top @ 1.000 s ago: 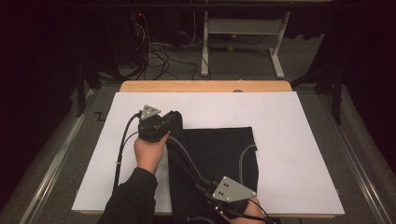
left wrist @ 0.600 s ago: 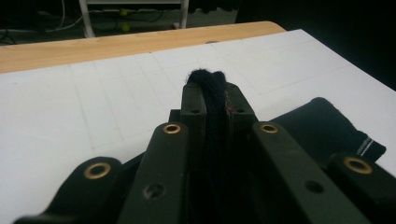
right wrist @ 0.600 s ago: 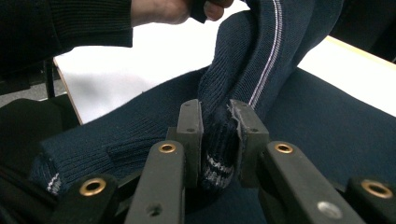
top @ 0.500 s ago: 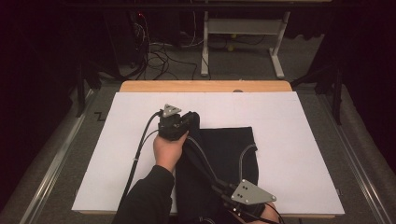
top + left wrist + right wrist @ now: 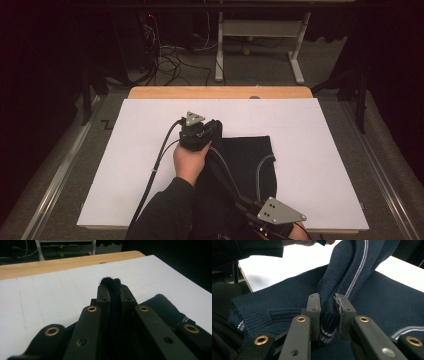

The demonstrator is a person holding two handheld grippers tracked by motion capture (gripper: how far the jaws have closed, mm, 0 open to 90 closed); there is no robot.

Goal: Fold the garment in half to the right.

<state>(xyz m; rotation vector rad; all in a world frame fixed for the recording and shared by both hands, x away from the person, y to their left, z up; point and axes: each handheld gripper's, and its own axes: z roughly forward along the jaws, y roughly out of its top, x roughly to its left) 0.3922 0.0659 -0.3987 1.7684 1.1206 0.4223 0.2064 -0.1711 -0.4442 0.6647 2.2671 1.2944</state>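
A dark navy knitted sweater (image 5: 250,160) with thin white stripes lies on the white board (image 5: 325,150), right of centre. My left gripper (image 5: 209,128) is at the sweater's far left corner, shut on a bunched fold of the knit (image 5: 113,290). My right gripper (image 5: 274,219) is at the board's near edge, under its grey plate. Its jaws are shut on a ribbed, white-striped edge of the sweater (image 5: 327,312), which rises from the jaws as a lifted fold (image 5: 352,267). A person's hand (image 5: 189,162) and dark sleeve hold the left gripper.
The white board has faint grid lines (image 5: 50,290) and lies on a wooden table whose far edge (image 5: 220,92) shows. Beyond it stand a white desk frame (image 5: 260,45) and floor cables (image 5: 170,55). Grey rails (image 5: 55,175) flank the table.
My left gripper has moved to the right along the board with the fold in it. My right gripper has shifted right and nearer the front edge, still holding the ribbed edge.
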